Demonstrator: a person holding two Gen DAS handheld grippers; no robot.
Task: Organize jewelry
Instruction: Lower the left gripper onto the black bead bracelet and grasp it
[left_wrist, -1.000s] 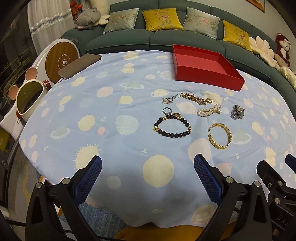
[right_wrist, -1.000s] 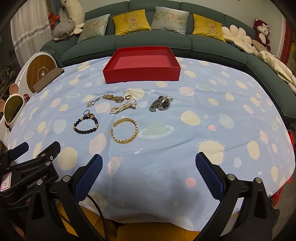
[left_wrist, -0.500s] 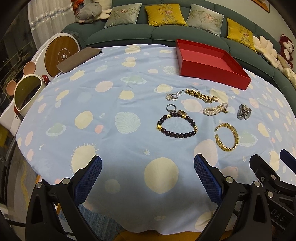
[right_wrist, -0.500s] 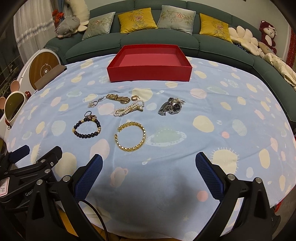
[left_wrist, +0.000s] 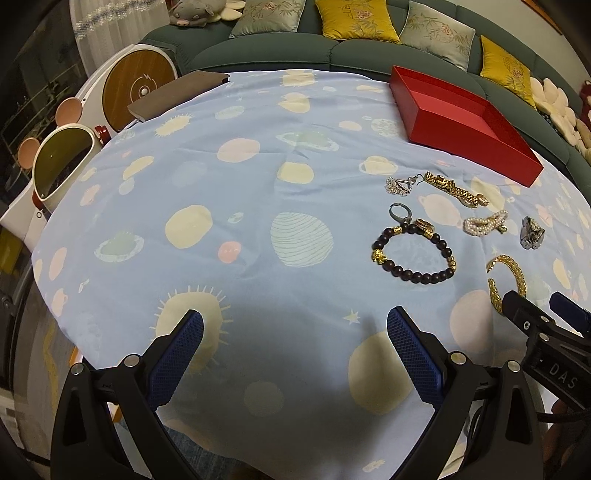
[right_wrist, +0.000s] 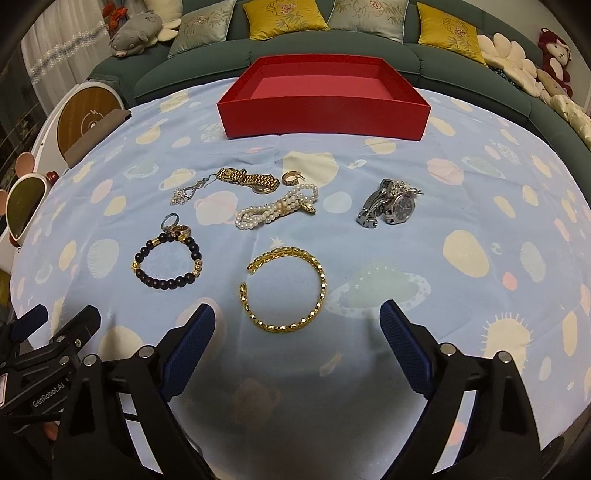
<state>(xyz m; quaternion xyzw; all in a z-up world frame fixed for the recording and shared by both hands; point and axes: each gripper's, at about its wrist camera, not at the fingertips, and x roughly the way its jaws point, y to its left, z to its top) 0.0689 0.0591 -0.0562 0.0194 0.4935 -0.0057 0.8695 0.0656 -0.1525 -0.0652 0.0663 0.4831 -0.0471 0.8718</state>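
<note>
Several jewelry pieces lie on the blue patterned tablecloth (right_wrist: 480, 206). A gold cuff bangle (right_wrist: 286, 290) lies just beyond my open right gripper (right_wrist: 297, 321). A dark bead bracelet (right_wrist: 168, 262), a pearl bracelet (right_wrist: 275, 206), a gold chain watch (right_wrist: 247, 178), a gold ring (right_wrist: 291, 178), a silver pendant (right_wrist: 186, 192) and a silver watch (right_wrist: 391, 205) lie farther out. An empty red box (right_wrist: 325, 110) stands behind them. My left gripper (left_wrist: 293, 336) is open and empty, left of the bead bracelet (left_wrist: 412, 254).
A green sofa (right_wrist: 369, 48) with cushions curves behind the table. A white round device (left_wrist: 136, 88) and a brown pad (left_wrist: 177, 94) sit at the table's left edge. The right gripper's body (left_wrist: 543, 339) shows at the left wrist view's lower right.
Both grippers have moved forward and lower toward the jewelry. The gold bangle now lies close between the right gripper's fingers. Both stay open.
</note>
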